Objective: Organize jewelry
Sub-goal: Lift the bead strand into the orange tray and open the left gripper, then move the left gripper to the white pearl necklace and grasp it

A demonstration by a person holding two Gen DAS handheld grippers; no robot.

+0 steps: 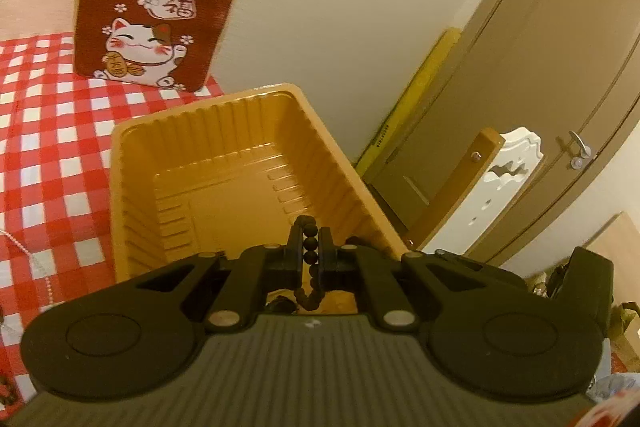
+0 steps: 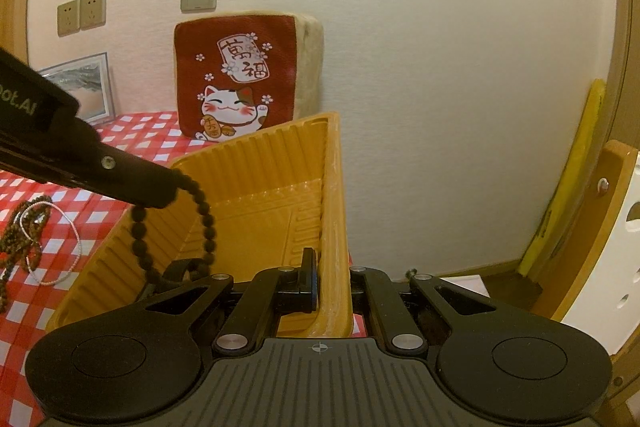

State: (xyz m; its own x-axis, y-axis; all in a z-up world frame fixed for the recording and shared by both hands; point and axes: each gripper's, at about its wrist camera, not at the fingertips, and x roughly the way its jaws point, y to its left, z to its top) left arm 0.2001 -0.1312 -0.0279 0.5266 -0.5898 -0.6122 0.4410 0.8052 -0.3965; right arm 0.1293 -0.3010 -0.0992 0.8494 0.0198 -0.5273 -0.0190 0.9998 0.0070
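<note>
Left tool (image 1: 311, 247): fingers closed narrowly on a dark beaded bracelet (image 1: 310, 267), which hangs in a loop over the near end of the orange plastic tray (image 1: 208, 131). In the right wrist view the same bracelet (image 2: 208, 227) dangles from the left tool's tip (image 2: 160, 197) above the tray interior.

Right tool (image 2: 332, 283): clamped on the tray's right wall (image 2: 334, 227), one finger inside, the other hidden outside.

Tray stands on the red-checked desk (image 2: 120, 219). More beaded strands (image 2: 28, 231) lie on the cloth left of the tray. A lucky-cat cushion (image 2: 240, 83) stands against the wall.
</note>
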